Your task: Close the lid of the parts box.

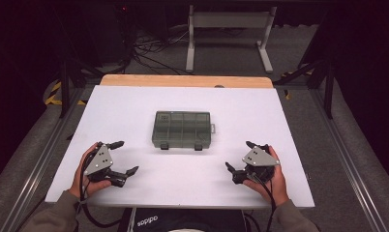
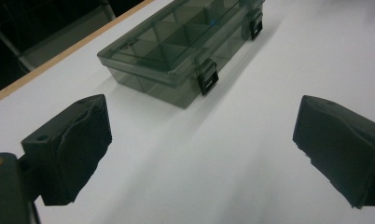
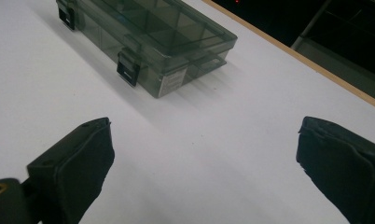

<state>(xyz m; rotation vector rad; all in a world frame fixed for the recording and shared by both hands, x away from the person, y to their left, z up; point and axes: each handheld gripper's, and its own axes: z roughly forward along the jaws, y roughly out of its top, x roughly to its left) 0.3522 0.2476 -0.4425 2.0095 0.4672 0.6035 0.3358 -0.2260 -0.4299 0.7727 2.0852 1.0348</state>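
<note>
A smoky translucent compartment box (image 1: 182, 129) lies shut in the middle of the white table, its two black latches (image 1: 164, 145) facing the person. My left gripper (image 1: 125, 157) rests at the front left, open, with nothing between its jaws. My right gripper (image 1: 239, 155) rests at the front right, also open and empty. In the left gripper view the box (image 2: 176, 46) lies ahead beyond the left gripper (image 2: 202, 149). The right gripper view shows the box (image 3: 153, 37) ahead and to the left of the right gripper (image 3: 204, 172). Both grippers are well apart from the box.
The white table top (image 1: 134, 111) has a wooden strip (image 1: 185, 80) along its far edge. Beyond it stand a white frame (image 1: 229, 34) and loose cables on the floor. Metal rails run along both sides of the table.
</note>
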